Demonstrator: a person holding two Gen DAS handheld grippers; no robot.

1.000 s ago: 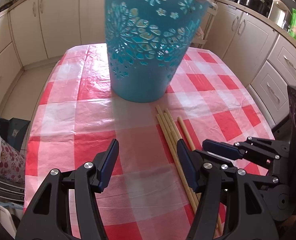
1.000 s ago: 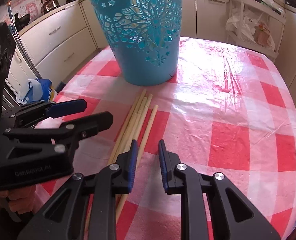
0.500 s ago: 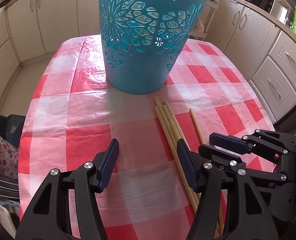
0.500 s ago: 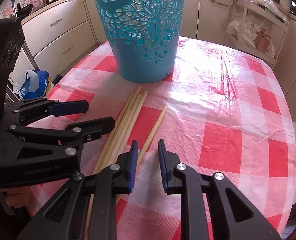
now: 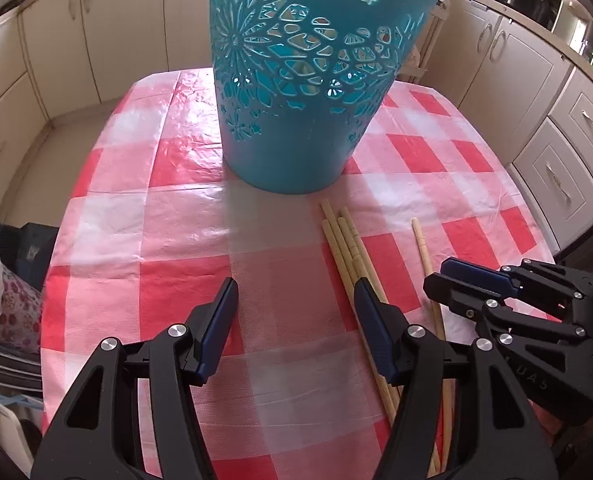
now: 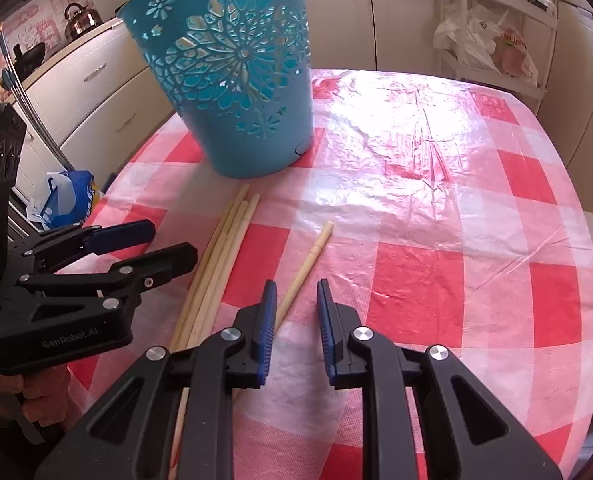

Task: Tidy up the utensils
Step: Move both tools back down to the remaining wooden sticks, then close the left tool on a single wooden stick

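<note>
A red-and-white checked plastic cloth (image 6: 436,208) covers the tabletop ahead of the claws. Cream kitchen cabinets (image 5: 508,76) line the walls beyond it. Far off to the left of the right claw, a steel kettle (image 6: 81,21) stands on a counter, and a blue-and-white plastic bag (image 6: 66,200) sits low by the floor. Ahead and to its right, a white rack (image 6: 496,36) holds plastic bags.

Stray chopstick (image 6: 304,268) — beside right claw (image 6: 296,312)
</note>
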